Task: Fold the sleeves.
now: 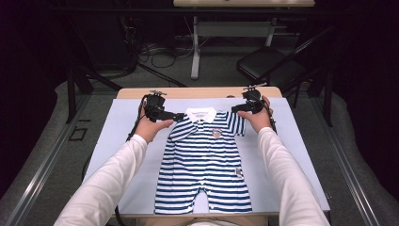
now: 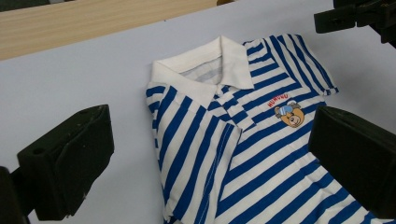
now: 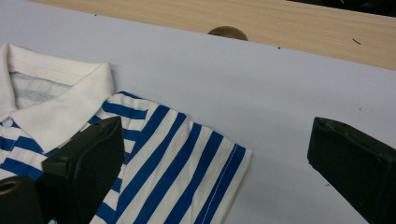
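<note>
A blue-and-white striped baby romper [image 1: 204,160] with a white collar [image 1: 201,114] lies flat, face up, on a pale mat [image 1: 122,141]. A small bear badge [image 2: 289,115] sits on its chest. My left gripper [image 1: 178,116] hovers at the garment's left shoulder, jaws wide open over the folded sleeve [image 2: 201,154]. My right gripper [image 1: 236,109] is at the other shoulder, also open, with the short sleeve [image 3: 187,172] between and below its jaws. Neither holds any cloth. The right gripper [image 2: 359,18] also shows at the top right of the left gripper view.
The mat covers a wooden table whose far edge [image 1: 197,92] is bare, with a round hole [image 3: 227,32] in it. Beyond stand a black folding chair [image 1: 268,66], a white desk leg [image 1: 195,52] and floor cables [image 1: 155,52]. Bare mat flanks the romper.
</note>
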